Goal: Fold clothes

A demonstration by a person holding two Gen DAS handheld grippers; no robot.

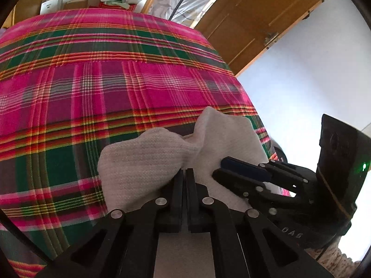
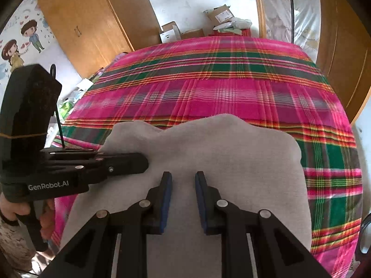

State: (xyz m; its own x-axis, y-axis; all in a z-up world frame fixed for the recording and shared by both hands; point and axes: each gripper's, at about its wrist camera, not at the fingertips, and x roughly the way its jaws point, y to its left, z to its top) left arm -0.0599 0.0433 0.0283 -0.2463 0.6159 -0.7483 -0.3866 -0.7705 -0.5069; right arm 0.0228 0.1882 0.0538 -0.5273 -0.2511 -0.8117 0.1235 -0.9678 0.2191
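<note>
A pale grey knit garment lies on a bed with a pink, green and red plaid cover, near its front edge. In the left wrist view my left gripper is shut on a raised fold of the garment, and the cloth bunches up at its tips. The right gripper rests on the cloth just to its right. In the right wrist view my right gripper stands open over flat cloth, blue pads apart with nothing pinched. The left gripper lies on the garment's left edge.
The bed's right edge drops to a pale floor. A wooden door stands beyond it and a wooden wardrobe at the far left. Cardboard boxes are stacked behind the bed. A person's hand grips the left handle.
</note>
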